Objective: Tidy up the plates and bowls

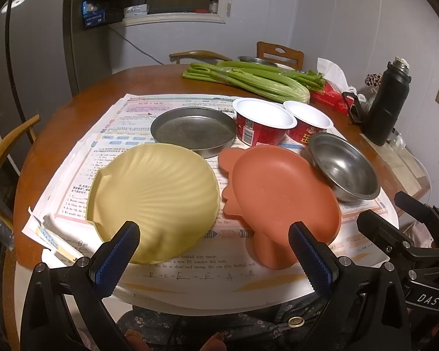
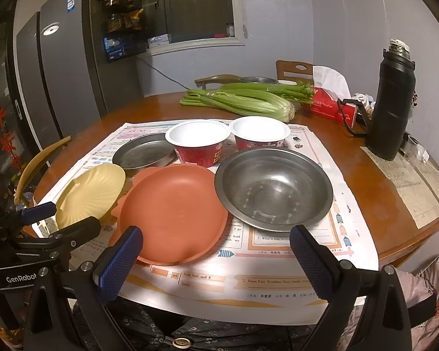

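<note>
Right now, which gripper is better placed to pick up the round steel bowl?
The right gripper: the round steel bowl lies just ahead of its open fingers. The left gripper faces the yellow shell-shaped plate.

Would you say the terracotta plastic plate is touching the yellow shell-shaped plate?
Apart: the left wrist view shows printed paper between the terracotta plastic plate and yellow shell-shaped plate.

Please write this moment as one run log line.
left gripper: open, empty | right gripper: open, empty | yellow shell plate, orange plate, steel bowl: untouched
</note>
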`<state>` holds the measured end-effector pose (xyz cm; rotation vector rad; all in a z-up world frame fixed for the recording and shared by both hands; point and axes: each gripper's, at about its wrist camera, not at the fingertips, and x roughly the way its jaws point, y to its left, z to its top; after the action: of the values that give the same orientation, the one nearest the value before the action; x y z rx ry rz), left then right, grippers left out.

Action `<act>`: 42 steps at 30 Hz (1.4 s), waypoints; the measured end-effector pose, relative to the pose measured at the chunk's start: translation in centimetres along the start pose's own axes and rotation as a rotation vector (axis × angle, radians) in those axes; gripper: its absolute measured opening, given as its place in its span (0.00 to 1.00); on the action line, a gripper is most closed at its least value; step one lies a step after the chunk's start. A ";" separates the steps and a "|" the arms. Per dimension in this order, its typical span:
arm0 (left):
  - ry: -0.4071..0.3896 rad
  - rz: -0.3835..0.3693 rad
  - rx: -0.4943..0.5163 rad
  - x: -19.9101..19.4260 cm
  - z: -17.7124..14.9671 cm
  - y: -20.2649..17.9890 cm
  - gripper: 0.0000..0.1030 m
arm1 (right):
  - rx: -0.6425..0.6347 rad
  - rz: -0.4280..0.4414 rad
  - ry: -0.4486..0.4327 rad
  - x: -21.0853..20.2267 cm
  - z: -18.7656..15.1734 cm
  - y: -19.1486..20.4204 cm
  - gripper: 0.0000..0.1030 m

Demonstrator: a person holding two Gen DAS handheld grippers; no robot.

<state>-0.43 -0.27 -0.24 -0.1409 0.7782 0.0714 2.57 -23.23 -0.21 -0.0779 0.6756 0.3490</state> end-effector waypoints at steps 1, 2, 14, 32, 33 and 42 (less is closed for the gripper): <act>0.000 0.000 -0.001 0.0 0.0 0.0 0.98 | 0.000 -0.002 -0.001 0.0 0.0 0.0 0.98; 0.000 -0.001 -0.001 0.0 0.0 0.0 0.98 | 0.001 -0.003 -0.001 -0.1 0.0 0.0 0.98; -0.002 -0.006 0.000 0.0 -0.1 0.0 0.98 | 0.006 -0.001 -0.012 -0.2 0.2 -0.1 0.98; -0.032 0.030 -0.147 -0.8 0.9 5.8 0.98 | -0.127 0.088 -0.031 0.2 2.1 3.5 0.98; -0.031 0.035 -0.165 -0.8 1.0 6.5 0.98 | -0.147 0.096 -0.030 0.3 2.4 4.1 0.98; 0.005 0.028 -0.274 0.0 1.0 11.5 0.98 | -0.228 0.216 0.042 3.2 4.3 7.5 0.98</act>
<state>-1.08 11.20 -0.68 -0.3899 0.7735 0.2041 4.90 -14.50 1.44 -0.2313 0.6856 0.6330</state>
